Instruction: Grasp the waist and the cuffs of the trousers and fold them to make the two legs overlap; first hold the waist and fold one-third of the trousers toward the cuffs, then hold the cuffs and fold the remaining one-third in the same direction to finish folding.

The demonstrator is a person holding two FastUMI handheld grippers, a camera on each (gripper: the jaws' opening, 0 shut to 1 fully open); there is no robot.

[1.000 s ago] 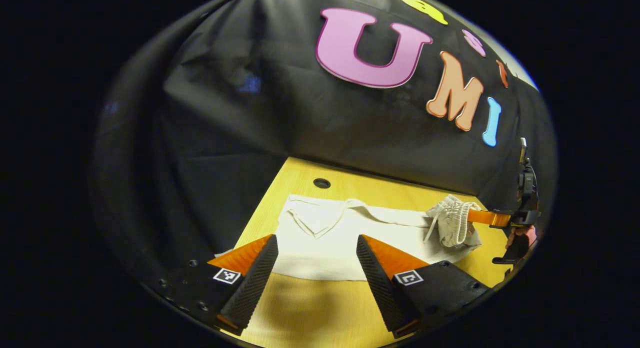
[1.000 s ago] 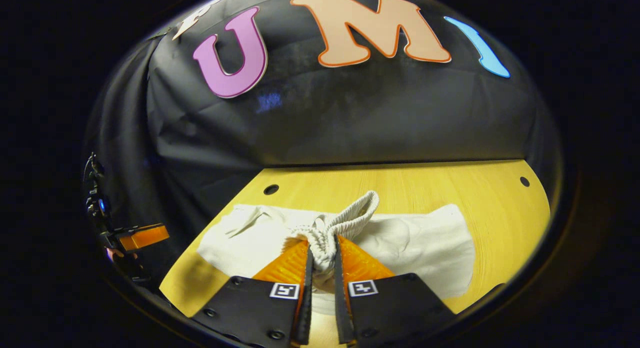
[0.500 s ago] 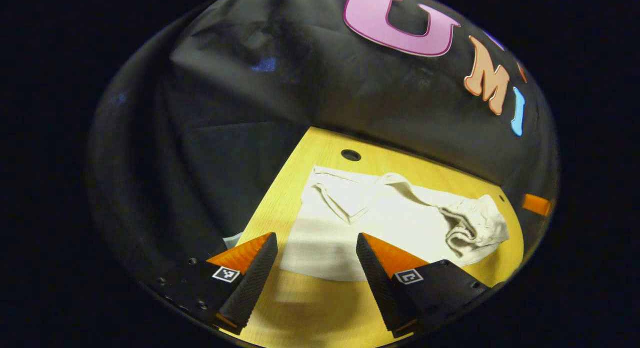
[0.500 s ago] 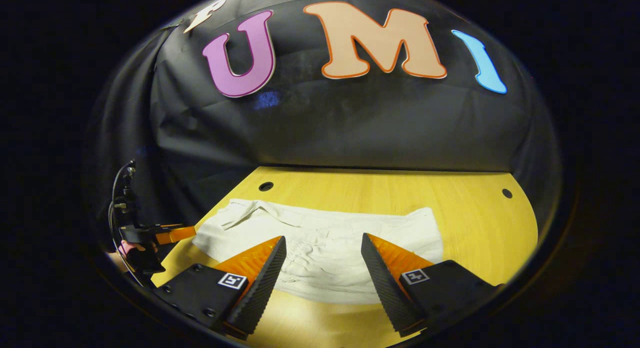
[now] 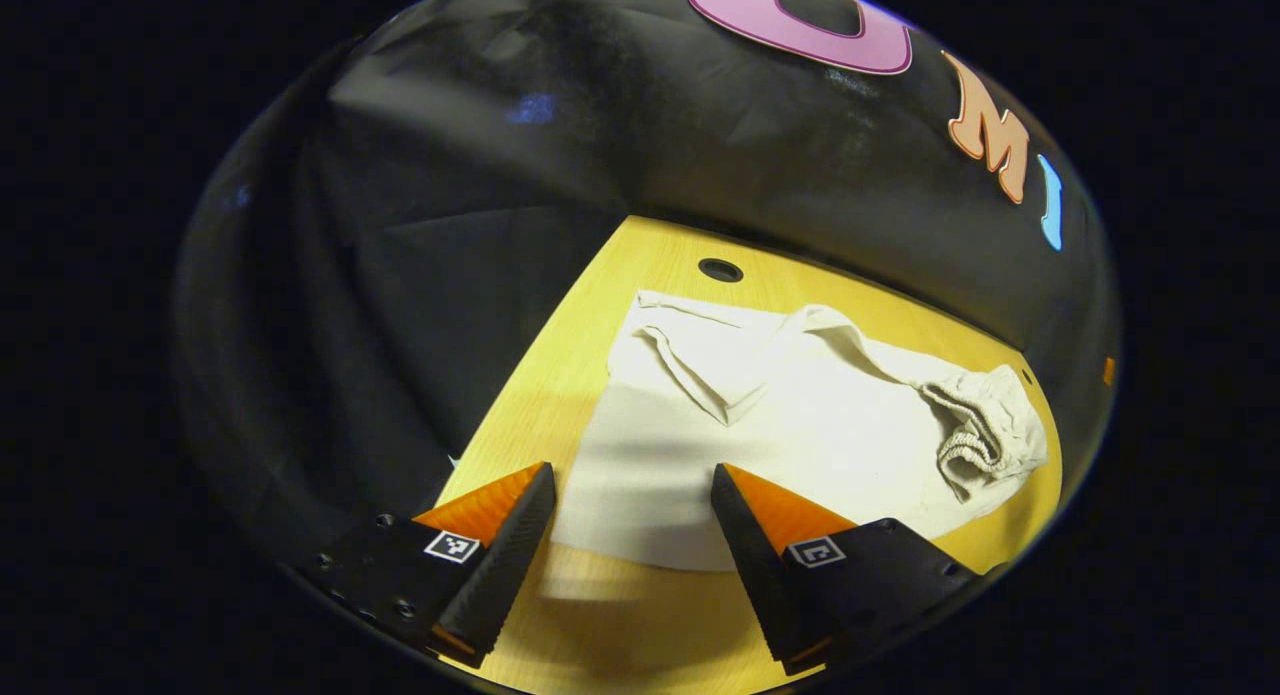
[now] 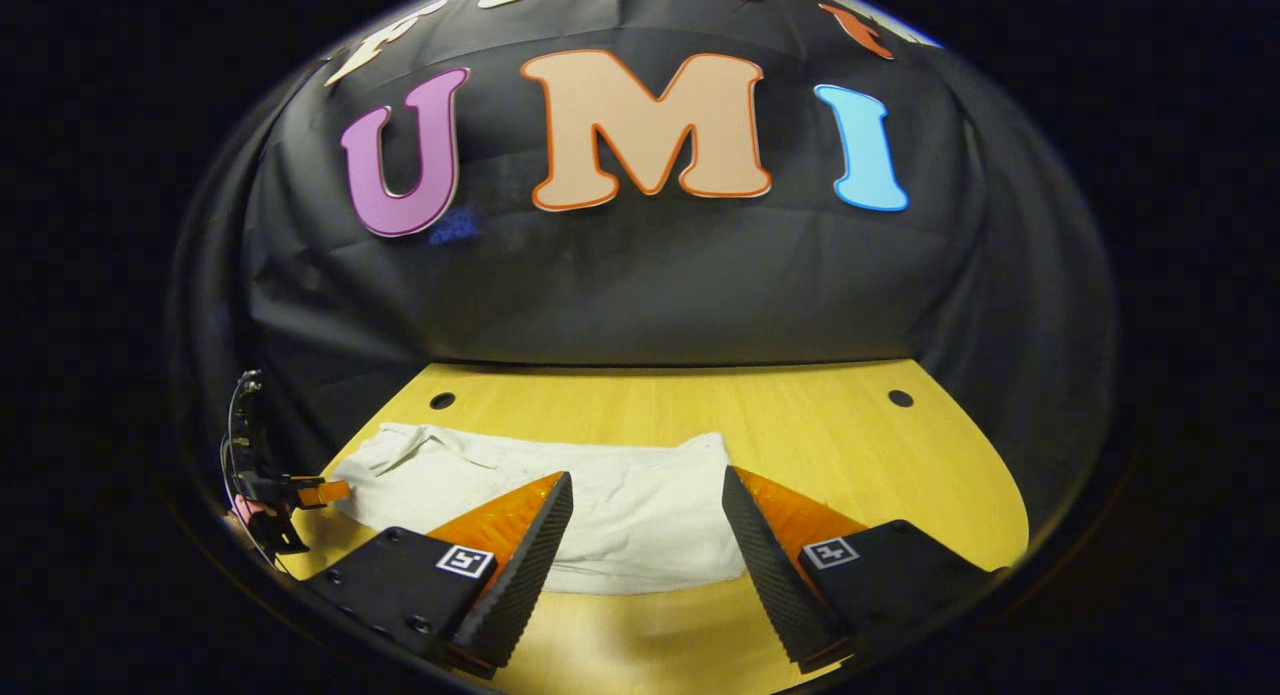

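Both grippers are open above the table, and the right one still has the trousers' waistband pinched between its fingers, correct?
Not quite. The right gripper holds nothing: the right gripper view shows its fingers spread apart over the trousers, which lie loose on the table. The left gripper is open too.

Trousers [image 5: 800, 445] flat on table [image 5: 640, 615], waist [image 5: 985, 430] bunched at right end.

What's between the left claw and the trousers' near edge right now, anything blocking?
Nothing visible. The left claw is open, with only bare table before the trousers.
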